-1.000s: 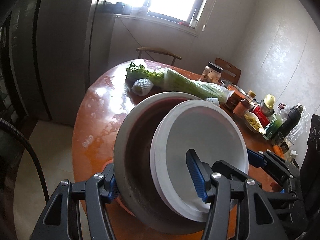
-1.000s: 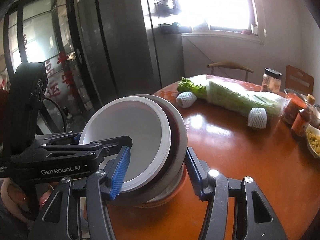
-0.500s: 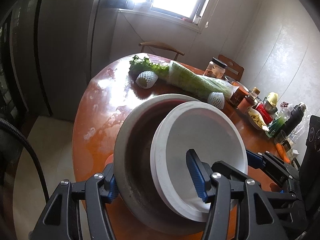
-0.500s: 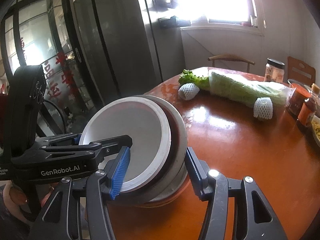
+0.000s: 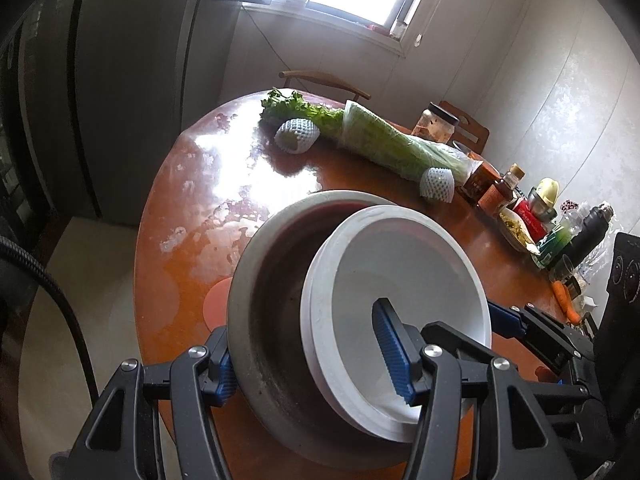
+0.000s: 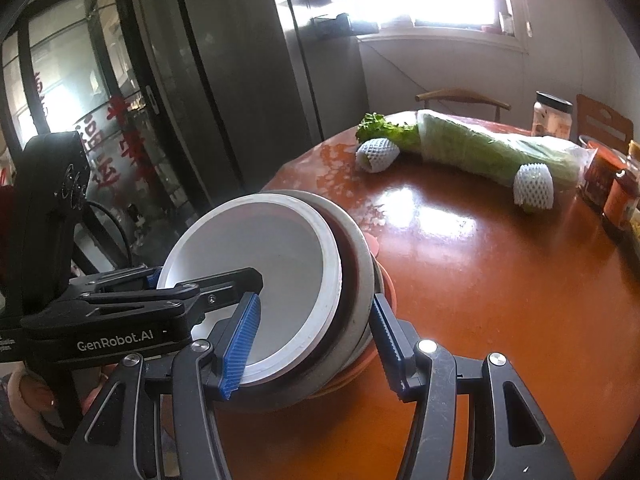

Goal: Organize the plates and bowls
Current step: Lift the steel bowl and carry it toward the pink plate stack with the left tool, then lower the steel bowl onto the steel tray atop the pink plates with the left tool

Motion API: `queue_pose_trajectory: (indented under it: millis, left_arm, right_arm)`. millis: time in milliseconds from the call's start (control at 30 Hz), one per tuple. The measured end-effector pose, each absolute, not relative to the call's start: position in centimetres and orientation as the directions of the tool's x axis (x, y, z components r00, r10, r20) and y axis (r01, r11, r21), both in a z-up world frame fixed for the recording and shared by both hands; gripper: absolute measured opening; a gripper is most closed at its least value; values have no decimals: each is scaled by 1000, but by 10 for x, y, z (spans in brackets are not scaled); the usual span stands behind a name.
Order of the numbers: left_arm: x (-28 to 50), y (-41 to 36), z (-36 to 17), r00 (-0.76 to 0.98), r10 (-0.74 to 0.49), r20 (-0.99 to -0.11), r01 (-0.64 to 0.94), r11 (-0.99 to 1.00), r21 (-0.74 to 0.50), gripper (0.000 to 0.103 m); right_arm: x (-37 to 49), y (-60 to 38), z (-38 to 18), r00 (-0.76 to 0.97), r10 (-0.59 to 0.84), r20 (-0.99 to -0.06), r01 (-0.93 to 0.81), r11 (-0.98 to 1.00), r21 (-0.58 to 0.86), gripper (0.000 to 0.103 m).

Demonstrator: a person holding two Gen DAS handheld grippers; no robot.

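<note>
A white bowl (image 5: 404, 280) sits nested in a larger grey bowl (image 5: 272, 320), and the pair is tilted over an orange plate (image 5: 216, 304) near the edge of the round table (image 5: 188, 240). My left gripper (image 5: 306, 362) is shut on the two bowls, one pad outside the grey wall and one inside the white bowl. From the opposite side my right gripper (image 6: 316, 342) clamps the same white bowl (image 6: 260, 256) and grey bowl (image 6: 356, 256) over the orange plate (image 6: 360, 364). Whether the grey bowl touches the plate is hidden.
Bagged greens (image 6: 492, 148) and two foam-netted fruits (image 6: 534, 186) lie across the far side of the table. Jars, bottles and a dish of food (image 5: 516, 208) crowd the right edge. Chairs stand behind, and a dark cabinet (image 6: 224, 92) on the left.
Both grippers have sunk a little toward the table with the nested bowls still clamped between them. Neither grip has changed.
</note>
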State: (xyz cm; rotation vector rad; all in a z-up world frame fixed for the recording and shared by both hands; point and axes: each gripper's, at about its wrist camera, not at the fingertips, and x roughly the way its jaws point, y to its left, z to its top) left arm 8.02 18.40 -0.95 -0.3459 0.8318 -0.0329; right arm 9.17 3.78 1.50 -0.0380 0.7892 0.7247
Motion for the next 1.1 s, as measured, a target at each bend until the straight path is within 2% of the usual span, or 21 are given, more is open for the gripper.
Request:
queue_pose_trajectory:
  millis: [1100]
  left_arm:
    - [88,181,-18,684,-121,-719,-111,957,-267,59]
  right_arm:
    - [93,40,6,492,568,-660,-598,771,218,58]
